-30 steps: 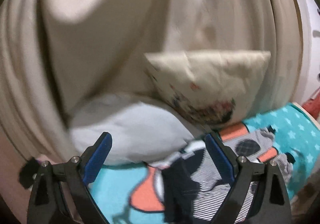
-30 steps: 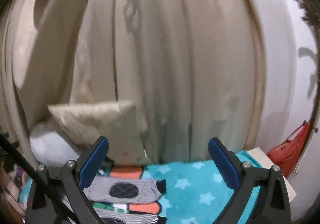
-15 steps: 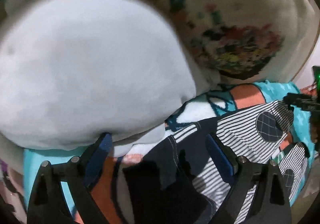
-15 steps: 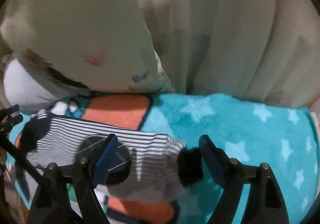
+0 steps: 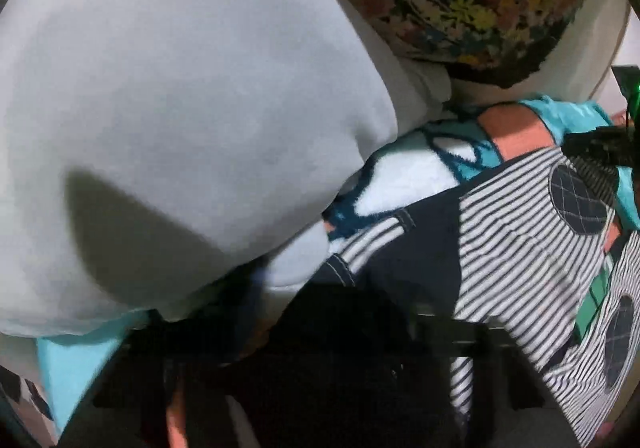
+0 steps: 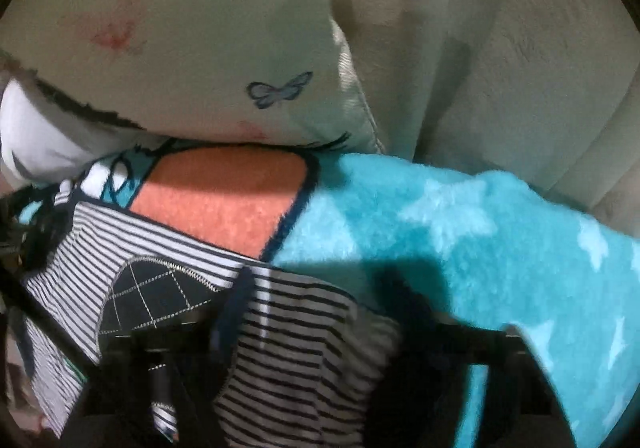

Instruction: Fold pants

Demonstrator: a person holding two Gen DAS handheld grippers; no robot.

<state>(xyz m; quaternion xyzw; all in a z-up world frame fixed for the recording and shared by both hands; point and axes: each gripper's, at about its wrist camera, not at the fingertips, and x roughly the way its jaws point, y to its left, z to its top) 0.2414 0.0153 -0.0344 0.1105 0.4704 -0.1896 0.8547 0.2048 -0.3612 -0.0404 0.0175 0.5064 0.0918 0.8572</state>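
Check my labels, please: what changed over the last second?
Both grippers dropped toward the teal blanket. The left gripper has just been closing its jaws around the dark waist end of the striped pants, and the right gripper around a striped leg end. Blur hides whether they pinch. Pants, blanket and white pillow stayed put.

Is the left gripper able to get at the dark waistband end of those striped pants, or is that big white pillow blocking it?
Probably yes. The left gripper is already down on the dark end of the striped pants, its jaws just closing there. The white pillow bulges close beside it but lies off the pants.
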